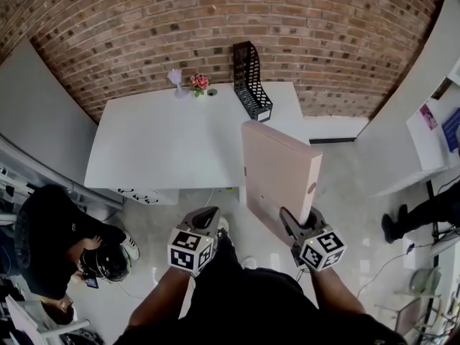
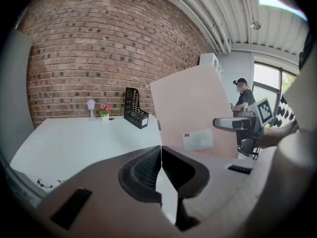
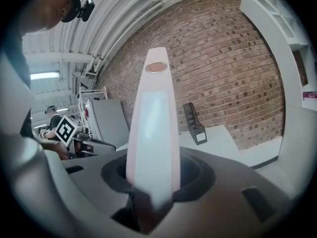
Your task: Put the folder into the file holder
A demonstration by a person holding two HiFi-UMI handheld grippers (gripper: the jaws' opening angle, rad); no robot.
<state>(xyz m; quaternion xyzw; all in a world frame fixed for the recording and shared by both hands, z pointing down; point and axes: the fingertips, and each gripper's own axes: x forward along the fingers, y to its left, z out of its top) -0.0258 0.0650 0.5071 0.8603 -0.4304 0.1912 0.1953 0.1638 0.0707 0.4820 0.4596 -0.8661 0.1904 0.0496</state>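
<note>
A thick pink folder [image 1: 279,172] is held upright in the air in front of the white table [image 1: 165,146]; my right gripper [image 1: 296,228] is shut on its lower spine. In the right gripper view the folder's spine [image 3: 153,133] rises straight up from between the jaws. The black mesh file holder [image 1: 249,81] stands empty at the table's far right, against the brick wall; it shows too as the file holder [image 2: 134,114] and the file holder [image 3: 194,123]. My left gripper [image 1: 208,218] hangs beside the folder, shut and empty, its pads [image 2: 148,170] touching.
A small pot of pink flowers [image 1: 199,84] and a pale lamp-like ornament [image 1: 175,77] stand at the table's back edge. A person in black [image 1: 50,243] crouches at the lower left. White shelving [image 1: 438,128] stands at the right, with another person [image 1: 424,214] near it.
</note>
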